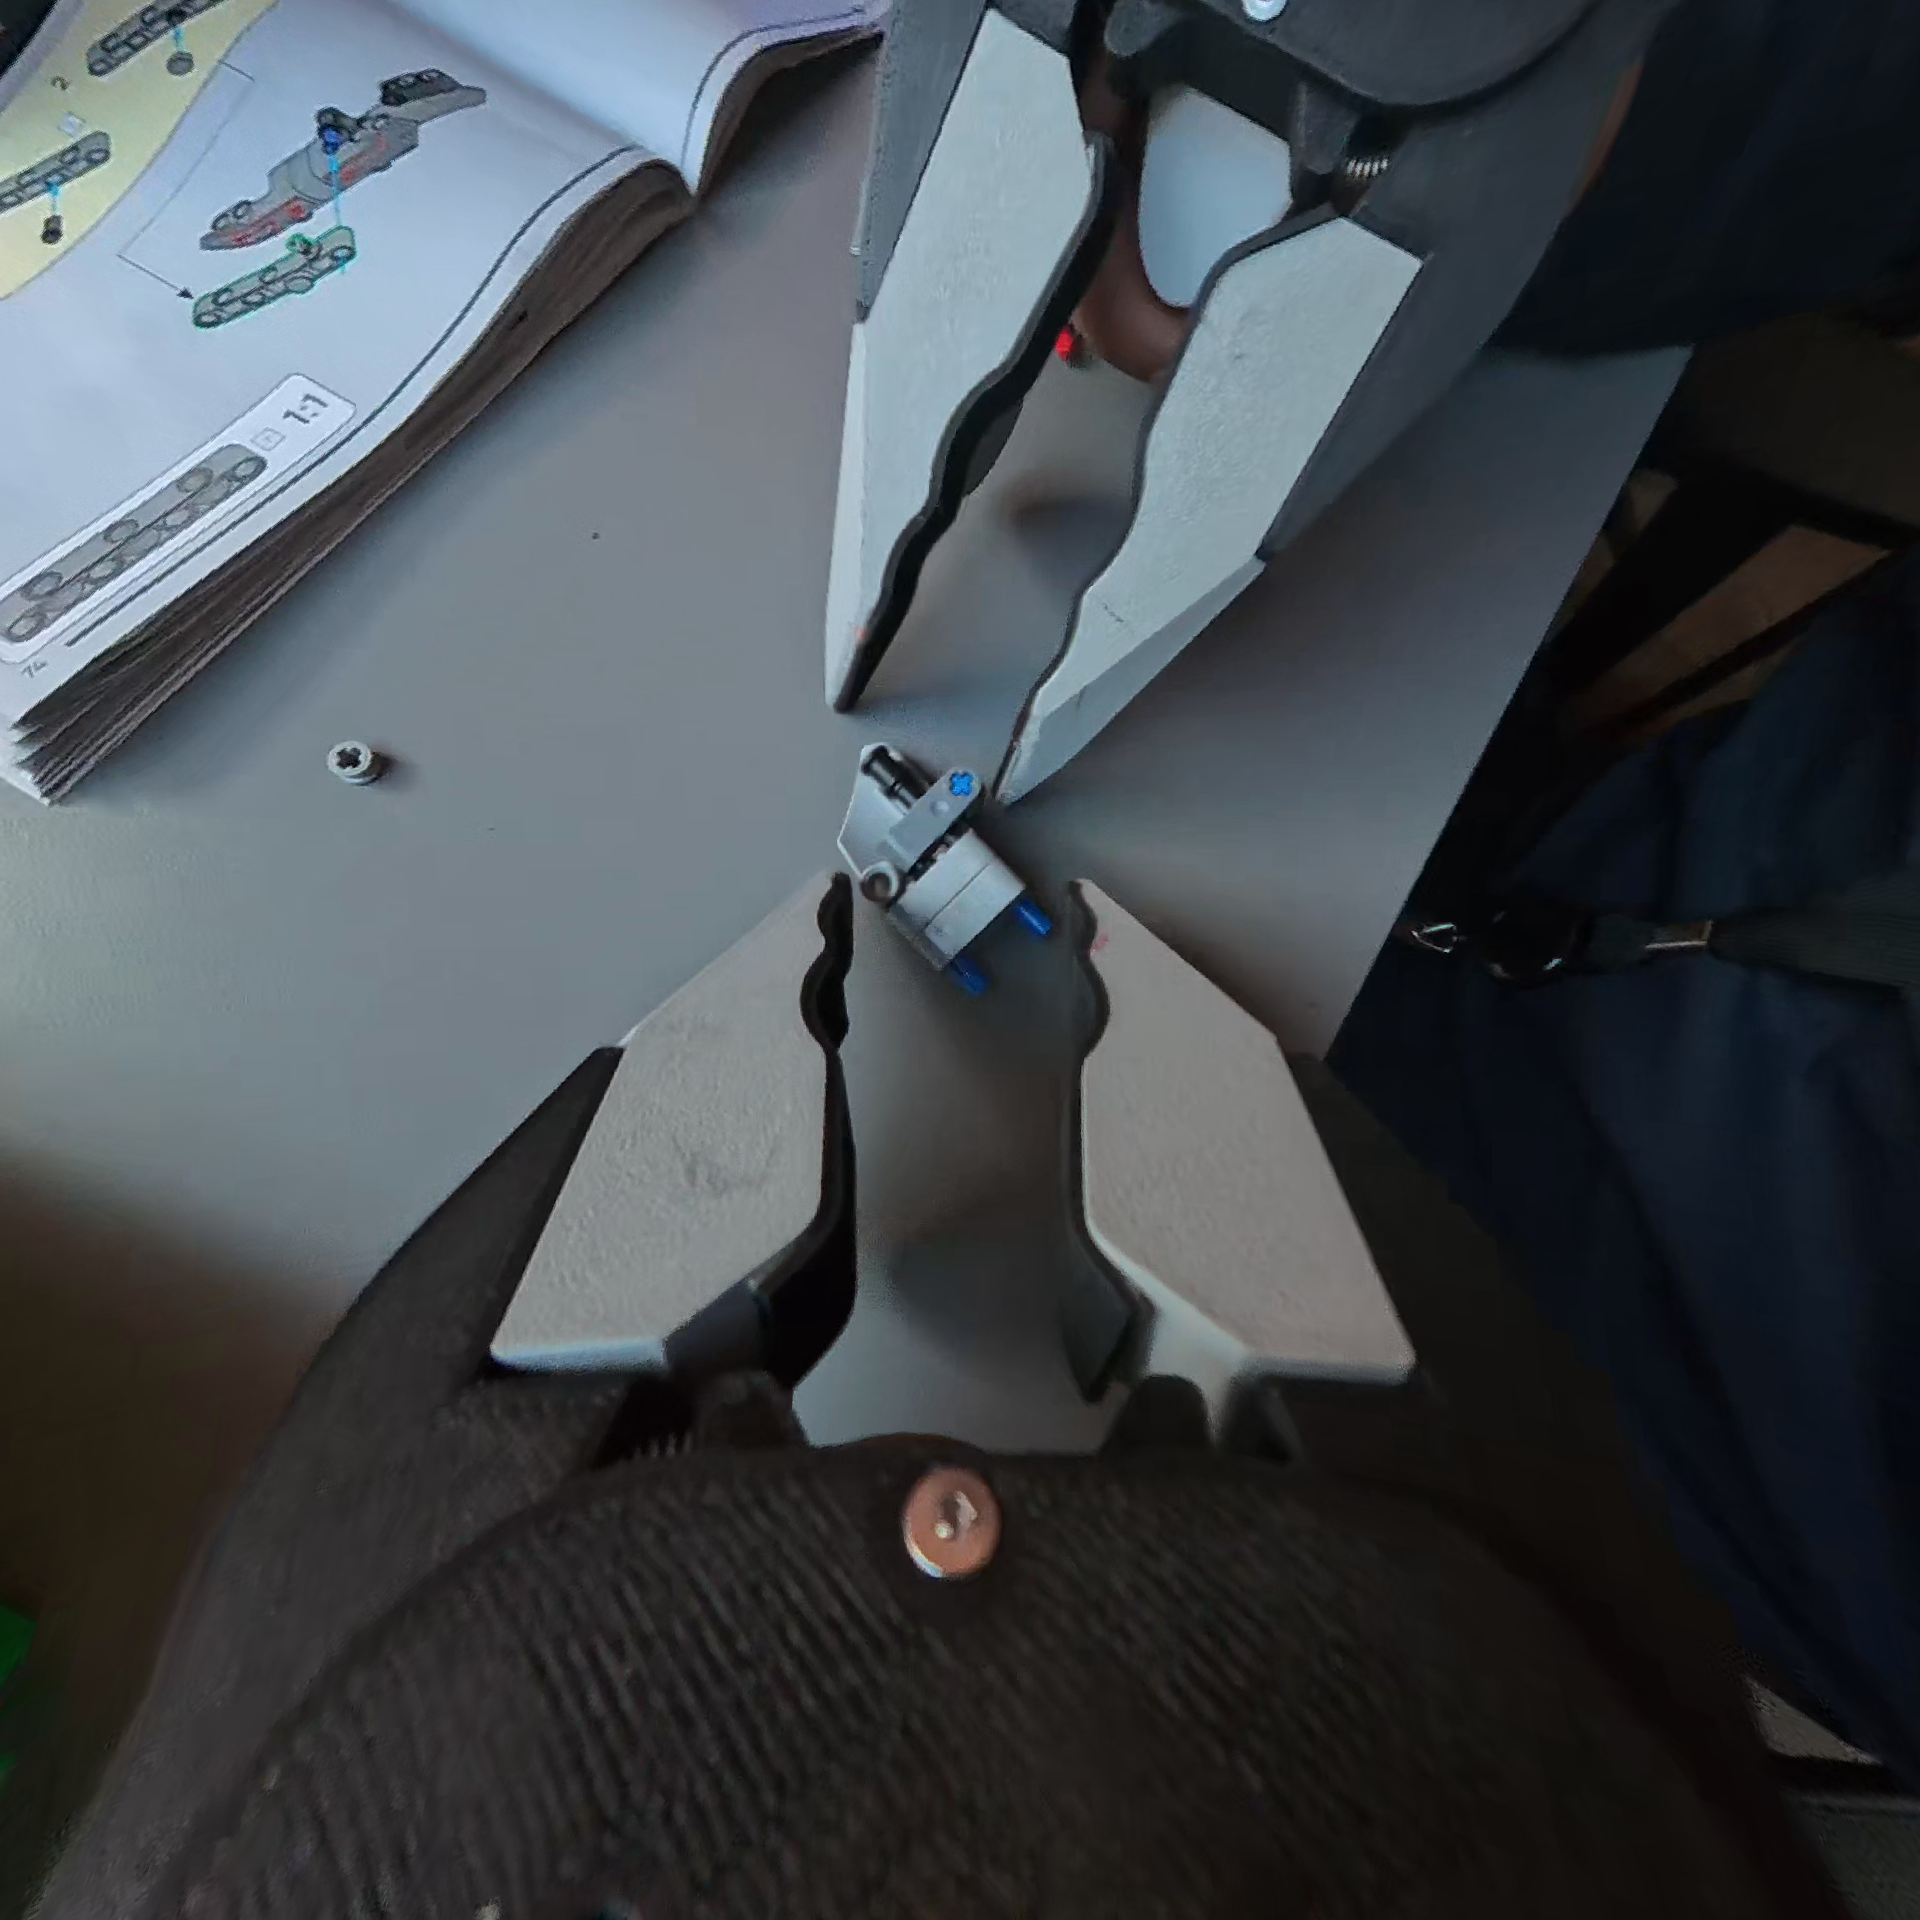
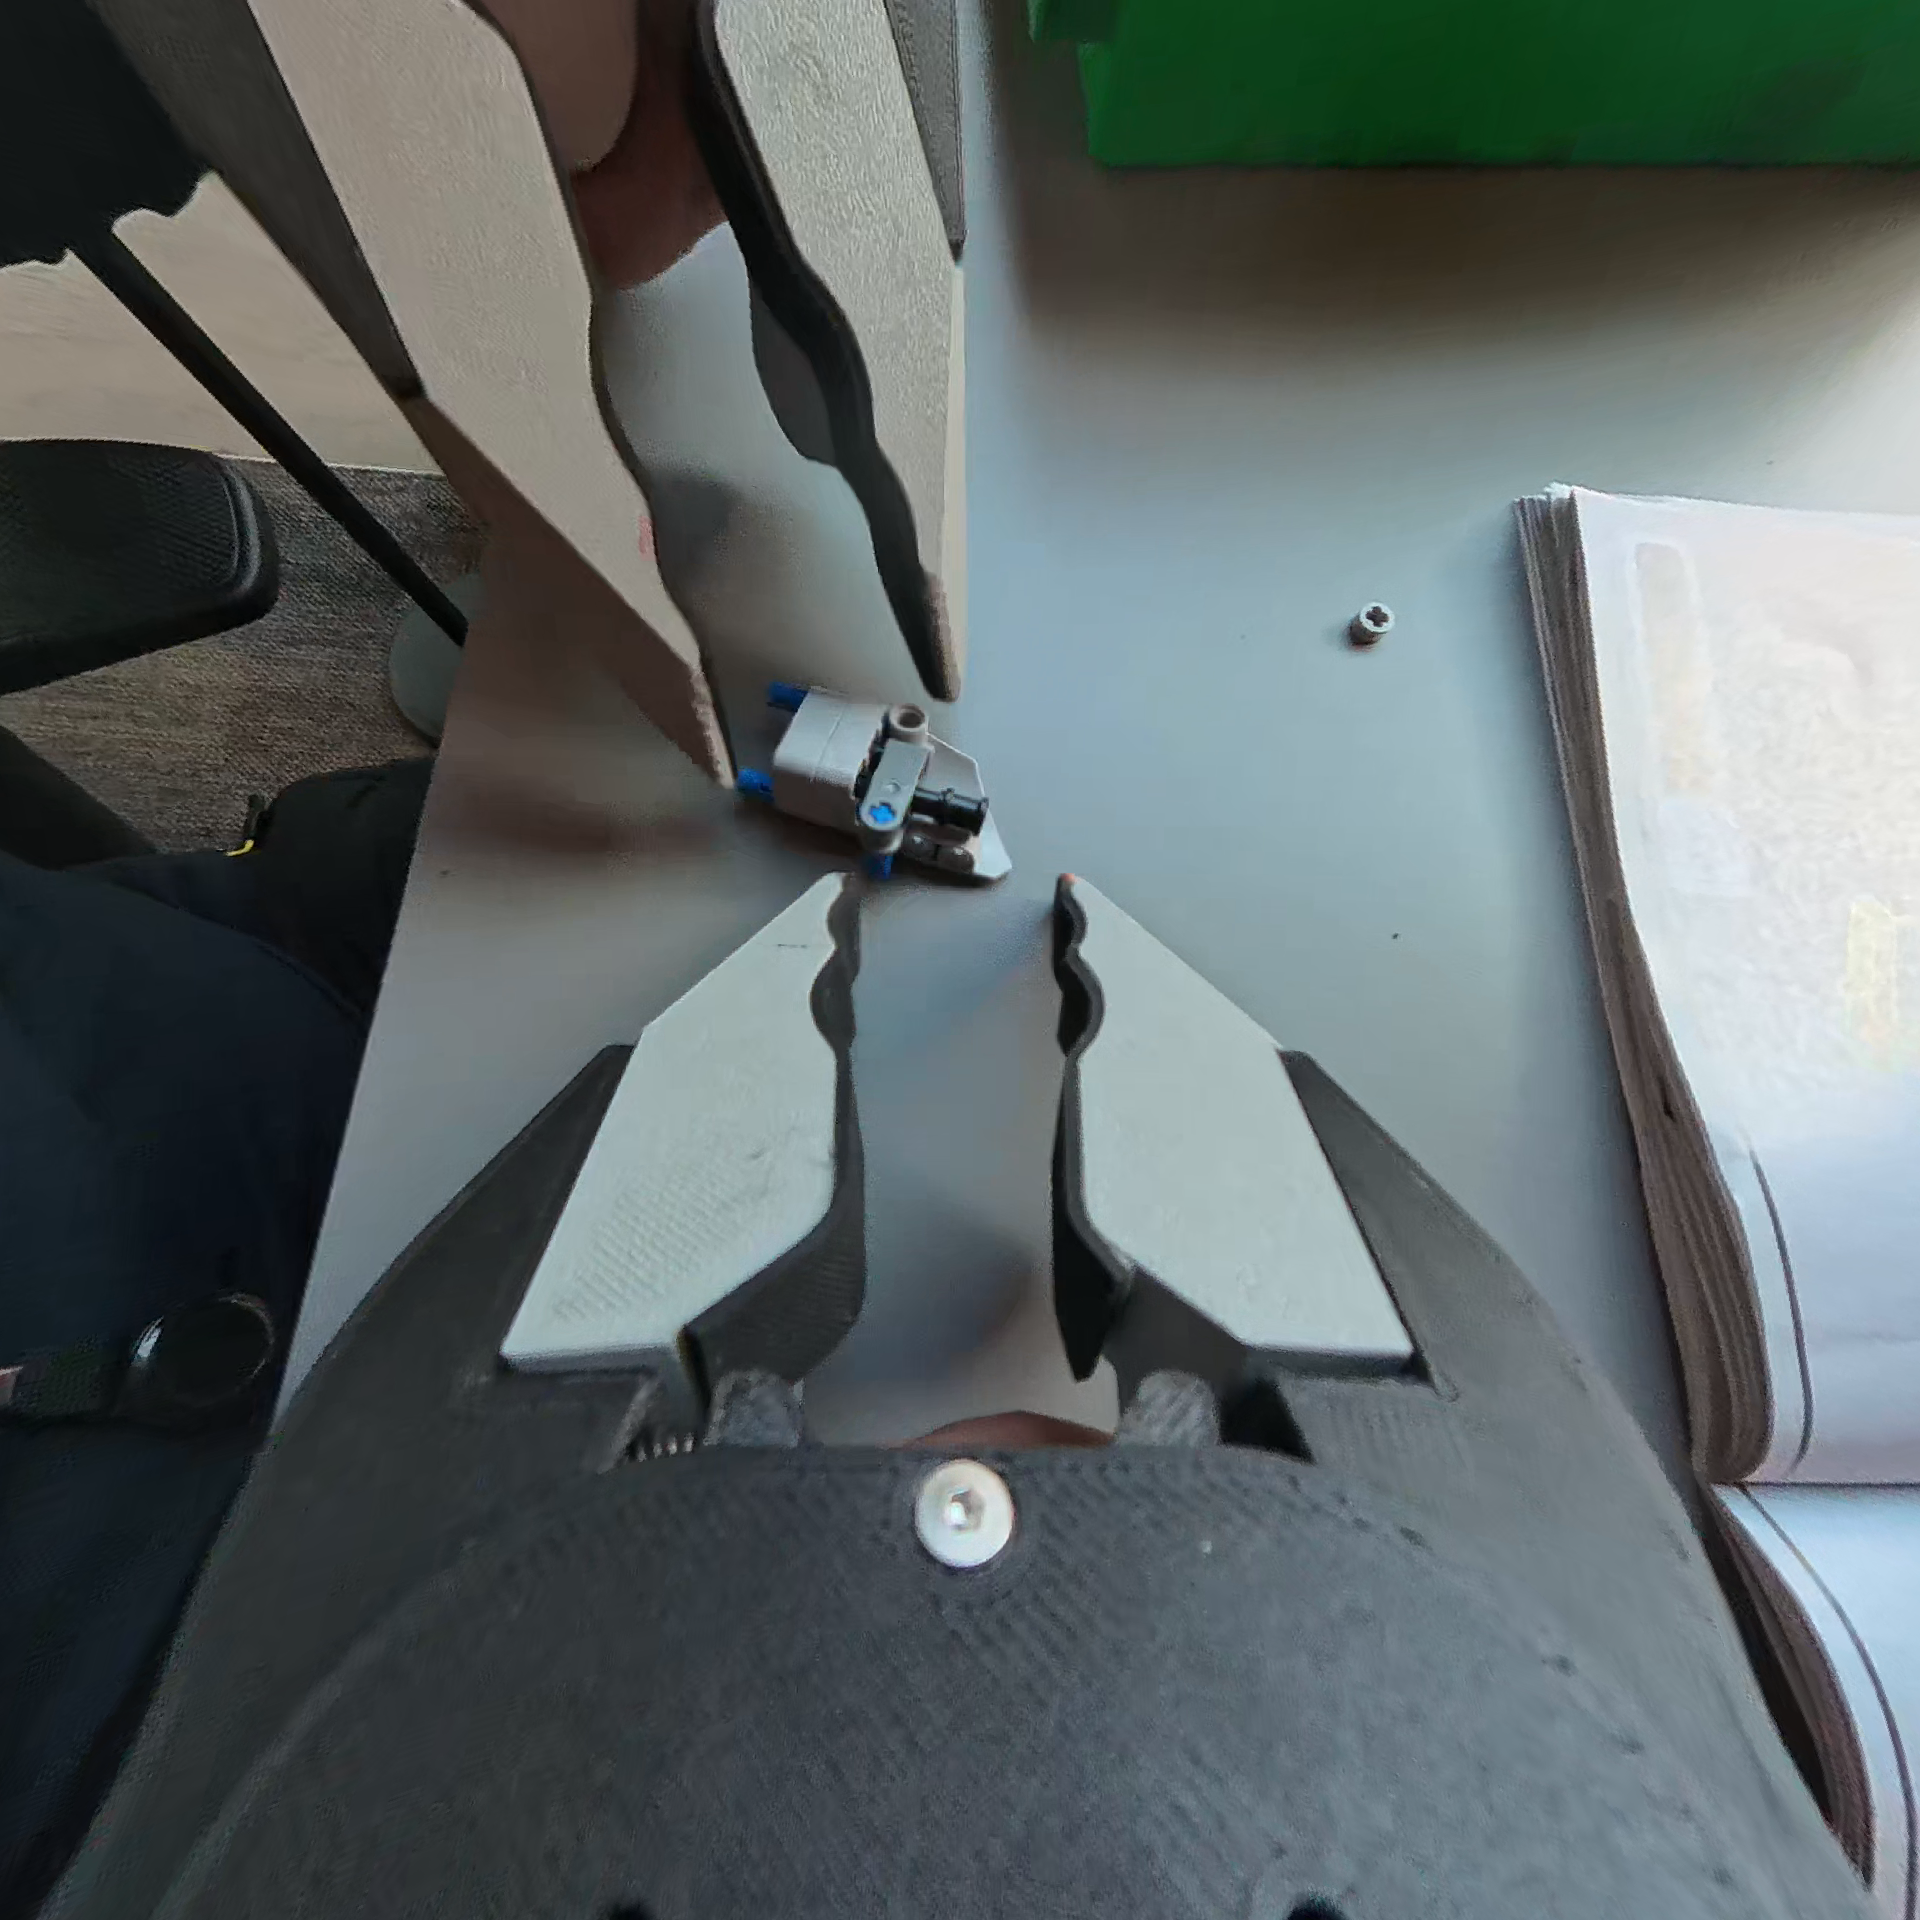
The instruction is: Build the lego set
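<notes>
Both tools spread apart around a small grey lego assembly on the grey bench.

Left tool (image 1: 956,894), nearest the left wrist camera, has its jaws released and grips nothing; the lego assembly (image 1: 930,868) lies flat on the bench (image 1: 582,935) right at its fingertips, toward 12 o'clock, its blue pins pointing into the gap. Right tool (image 1: 925,748) comes in from 12 o'clock, also released, one fingertip just beside the assembly's blue-capped end. A loose grey bush (image 1: 356,762) sits at 9 o'clock, the open instruction booklet (image 1: 312,312) at 10 o'clock.

Right tool (image 2: 951,883) fills the right wrist view's foreground, released and empty, the lego assembly (image 2: 878,784) just beyond its left fingertip at 12 o'clock. Left tool (image 2: 831,738) descends from 11 o'clock, straddling the assembly's far end. Bush (image 2: 1374,624) lies at 2 o'clock, booklet (image 2: 1714,935) at 3 o'clock, a green box (image 2: 1507,83) at 1 o'clock.
</notes>
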{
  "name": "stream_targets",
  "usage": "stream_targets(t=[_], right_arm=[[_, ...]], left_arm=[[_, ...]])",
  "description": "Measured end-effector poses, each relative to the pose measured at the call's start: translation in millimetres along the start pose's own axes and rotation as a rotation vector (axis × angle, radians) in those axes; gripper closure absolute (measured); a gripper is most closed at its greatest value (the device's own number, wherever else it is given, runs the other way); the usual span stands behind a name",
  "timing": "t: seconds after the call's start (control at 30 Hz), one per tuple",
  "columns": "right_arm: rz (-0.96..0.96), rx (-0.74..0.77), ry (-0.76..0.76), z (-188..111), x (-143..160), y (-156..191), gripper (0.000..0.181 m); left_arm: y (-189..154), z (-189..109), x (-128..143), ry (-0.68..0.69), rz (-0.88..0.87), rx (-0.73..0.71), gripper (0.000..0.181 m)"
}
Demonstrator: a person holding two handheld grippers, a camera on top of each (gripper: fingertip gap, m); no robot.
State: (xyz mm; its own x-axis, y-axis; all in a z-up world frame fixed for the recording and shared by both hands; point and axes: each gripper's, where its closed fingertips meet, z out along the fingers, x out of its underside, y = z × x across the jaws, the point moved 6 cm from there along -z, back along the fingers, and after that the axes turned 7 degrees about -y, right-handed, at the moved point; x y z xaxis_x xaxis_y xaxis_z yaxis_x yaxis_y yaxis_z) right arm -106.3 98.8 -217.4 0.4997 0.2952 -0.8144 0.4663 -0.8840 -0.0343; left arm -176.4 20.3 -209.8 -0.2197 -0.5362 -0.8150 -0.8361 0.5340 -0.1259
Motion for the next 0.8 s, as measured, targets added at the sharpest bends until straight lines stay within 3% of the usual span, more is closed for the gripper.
stream_targets(t=[0.23, 0.4, 0.5, 0.8], right_arm=[[0.011, -0.005, -0.046, -5, -12, 15, 0.124], [0.048, 0.029, 0.008, 6, -12, 12, 0.129], [0.051, 0.006, 0.016, 11, -10, 13, 0.142], [0.115, -0.004, 0.003, 7, -7, 8, 0.145]], left_arm=[[13, -17, 4, -0.014, 0.032, -0.038, 0.145], [14, -4, 6, 0.025, -0.009, 0.093, 0.144], [9, -2, 6, 0.031, 0.011, 0.112, 0.164], [2, 2, 6, 0.028, -0.020, -0.059, 0.171]])
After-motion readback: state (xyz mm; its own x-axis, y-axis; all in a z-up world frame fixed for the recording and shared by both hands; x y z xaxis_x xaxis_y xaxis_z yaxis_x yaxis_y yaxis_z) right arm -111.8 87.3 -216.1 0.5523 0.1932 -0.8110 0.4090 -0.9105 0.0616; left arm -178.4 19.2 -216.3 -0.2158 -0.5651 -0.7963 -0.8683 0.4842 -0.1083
